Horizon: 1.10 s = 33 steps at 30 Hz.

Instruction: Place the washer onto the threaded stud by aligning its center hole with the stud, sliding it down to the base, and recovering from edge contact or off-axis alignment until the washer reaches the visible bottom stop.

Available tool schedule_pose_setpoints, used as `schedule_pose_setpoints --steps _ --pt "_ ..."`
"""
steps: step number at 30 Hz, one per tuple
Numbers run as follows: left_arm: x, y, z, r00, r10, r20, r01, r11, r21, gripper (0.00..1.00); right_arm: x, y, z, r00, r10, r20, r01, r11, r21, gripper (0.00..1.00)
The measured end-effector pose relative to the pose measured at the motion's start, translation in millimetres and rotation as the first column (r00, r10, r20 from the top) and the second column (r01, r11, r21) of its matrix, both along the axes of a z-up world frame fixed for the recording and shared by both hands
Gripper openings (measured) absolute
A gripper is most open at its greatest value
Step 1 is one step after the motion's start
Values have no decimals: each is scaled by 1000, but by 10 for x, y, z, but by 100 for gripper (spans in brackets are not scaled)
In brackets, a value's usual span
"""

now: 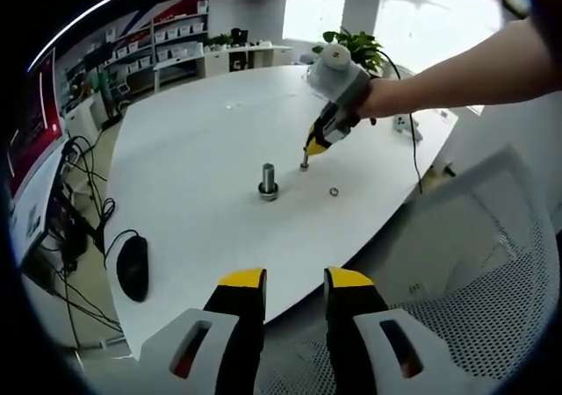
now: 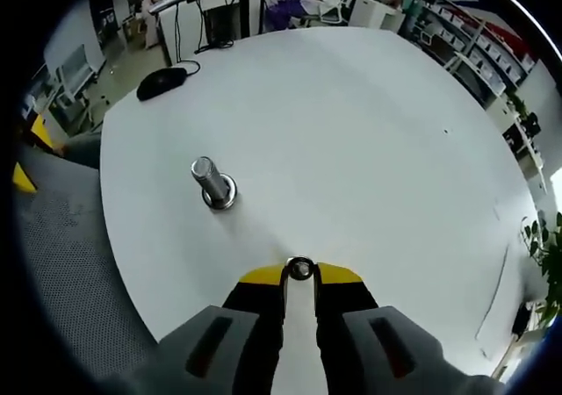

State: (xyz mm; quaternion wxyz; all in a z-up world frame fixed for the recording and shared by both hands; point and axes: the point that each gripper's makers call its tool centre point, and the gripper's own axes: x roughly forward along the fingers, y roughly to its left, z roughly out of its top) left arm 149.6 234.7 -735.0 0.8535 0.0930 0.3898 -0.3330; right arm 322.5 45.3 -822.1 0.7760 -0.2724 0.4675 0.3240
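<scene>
The right gripper (image 2: 300, 272) pinches a washer (image 2: 300, 269) between nearly closed jaws, near the upright threaded stud (image 2: 211, 183) on the white table (image 2: 369, 132). The left gripper (image 1: 294, 291) hangs open, holding nothing.

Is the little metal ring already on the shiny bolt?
No, the small metal washer sits pinched in the right tongs, apart from the steel threaded stud.

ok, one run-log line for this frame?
phase: carry | right gripper: shut on washer, short of stud | stud: bare, upright on table | left gripper: open, idle | spare washer: on table
</scene>
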Motion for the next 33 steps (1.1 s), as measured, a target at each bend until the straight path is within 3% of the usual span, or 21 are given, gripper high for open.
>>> schedule_pose_setpoints --steps 18,33 --pt "-13 10 -30 1000 0 -15 0 1000 11 24 -54 -28 -297 997 -3 -75 1 1000 -25 14" --pt "-18 11 -40 1000 -1 -19 1 1000 13 24 -147 -119 -340 995 -15 -98 11 999 -40 15"
